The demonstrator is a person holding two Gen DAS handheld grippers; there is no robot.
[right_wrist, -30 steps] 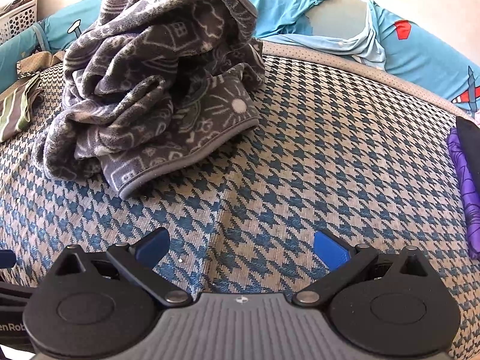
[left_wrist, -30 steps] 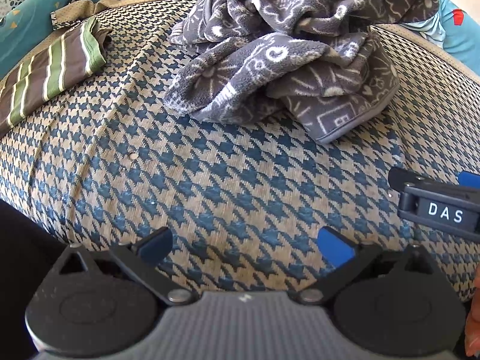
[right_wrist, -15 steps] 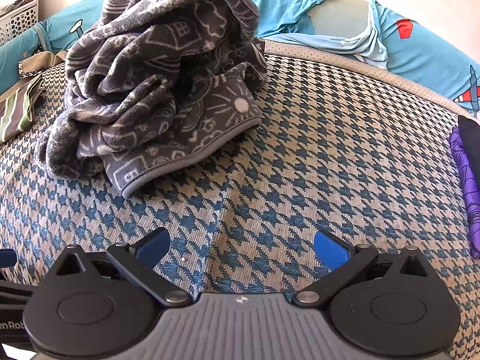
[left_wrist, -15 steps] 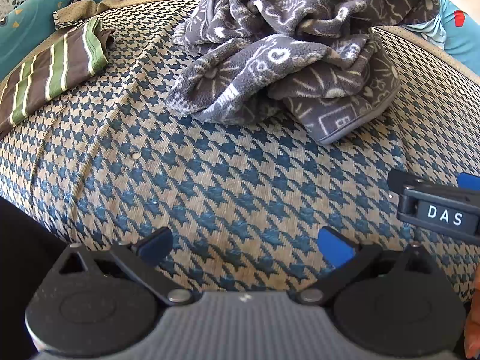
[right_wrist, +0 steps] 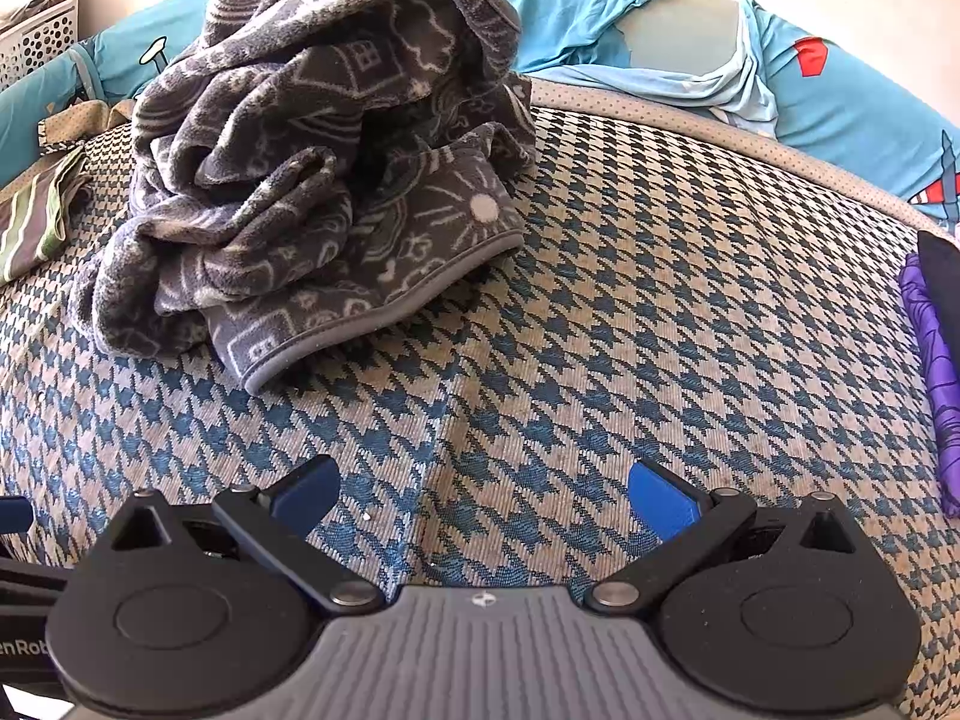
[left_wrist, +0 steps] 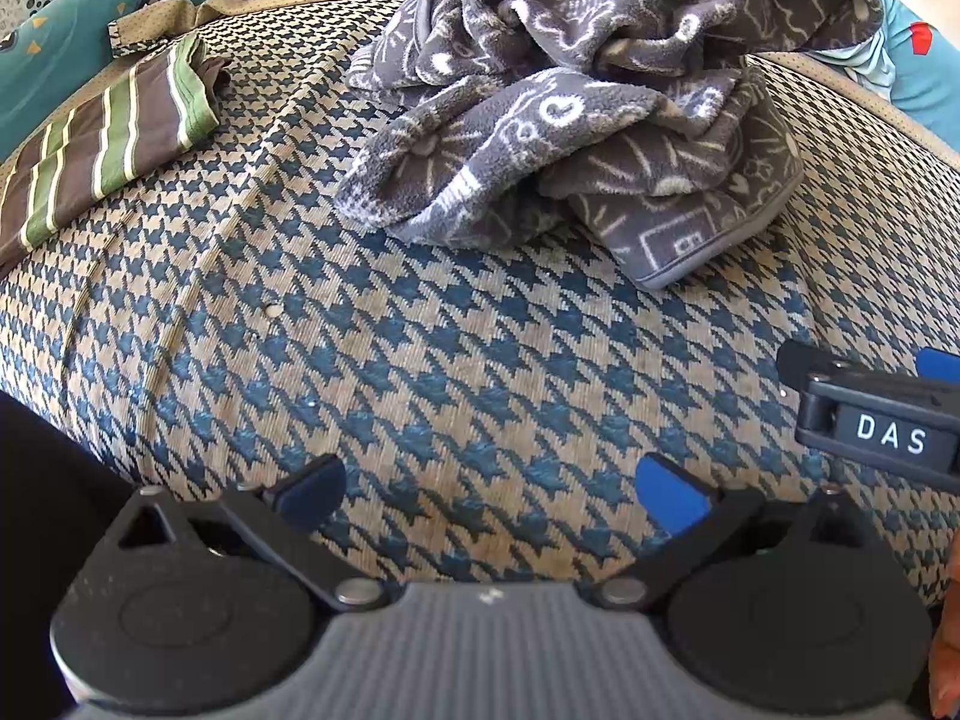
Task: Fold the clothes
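A crumpled grey fleece garment [left_wrist: 576, 114] with pale line drawings lies heaped on the blue-and-tan houndstooth cushion [left_wrist: 456, 372]. In the right wrist view the same grey heap [right_wrist: 324, 180] sits ahead and to the left. My left gripper [left_wrist: 492, 495] hovers open over bare cushion, short of the heap, nothing between its blue pads. My right gripper [right_wrist: 483, 495] is open too, over bare houndstooth cushion [right_wrist: 660, 300], with the garment's hemmed corner ahead to its left. The right gripper's black body [left_wrist: 876, 420] shows at the right edge of the left wrist view.
A folded brown-and-green striped cloth [left_wrist: 102, 150] lies at the cushion's left. Teal printed fabric [right_wrist: 810, 84] runs along the back. A purple cloth [right_wrist: 930, 372] lies at the right edge. A white perforated basket [right_wrist: 36, 42] stands at the far left. The cushion drops off at the near left.
Both grippers have crept slightly forward toward the grey heap, which looks a little nearer. Neither gripper has changed its opening.
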